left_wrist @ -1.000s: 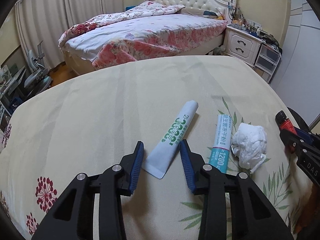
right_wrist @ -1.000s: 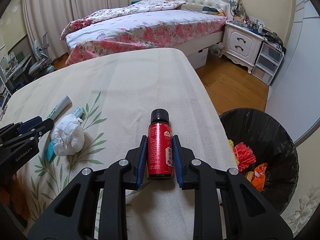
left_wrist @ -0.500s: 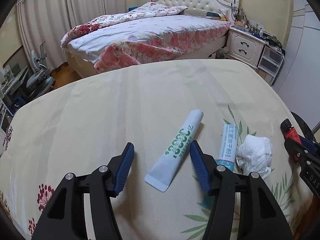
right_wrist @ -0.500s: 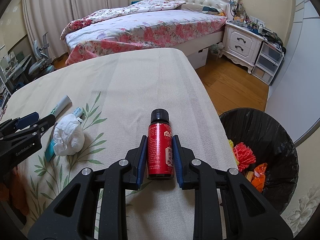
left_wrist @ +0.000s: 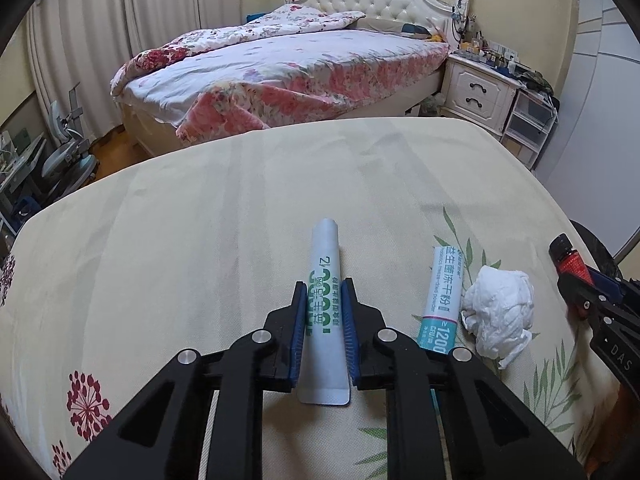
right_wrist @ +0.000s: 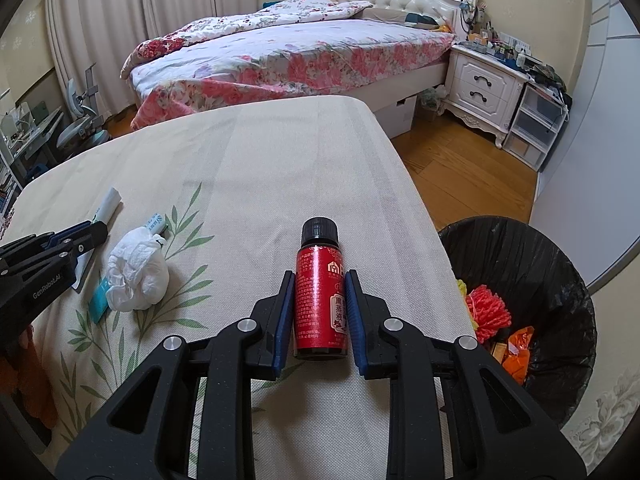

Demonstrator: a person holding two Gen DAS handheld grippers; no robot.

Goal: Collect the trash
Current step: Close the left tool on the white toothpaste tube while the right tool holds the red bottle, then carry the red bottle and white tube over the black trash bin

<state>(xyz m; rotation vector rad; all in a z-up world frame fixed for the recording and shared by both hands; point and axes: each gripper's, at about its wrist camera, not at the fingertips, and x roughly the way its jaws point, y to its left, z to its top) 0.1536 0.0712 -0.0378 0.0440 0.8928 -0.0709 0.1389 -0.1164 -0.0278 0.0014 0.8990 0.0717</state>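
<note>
Left claw [left_wrist: 323,312] pinched on the white-green sachet tube [left_wrist: 324,300] lying on the bench [left_wrist: 200,220]; right claw [right_wrist: 320,300] clamps the red black-capped bottle [right_wrist: 320,300]. Lift straight, carry right to the black-lined bin [right_wrist: 552,272].

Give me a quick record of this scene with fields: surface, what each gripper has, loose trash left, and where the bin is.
surface: table under a cream leaf-print cloth
left gripper: shut on the white sachet
right gripper: shut on the red bottle
loose trash: teal sachet and crumpled tissue, side by side
bin: black-lined trash bin on the floor past the table's right edge, already holding trash
</note>
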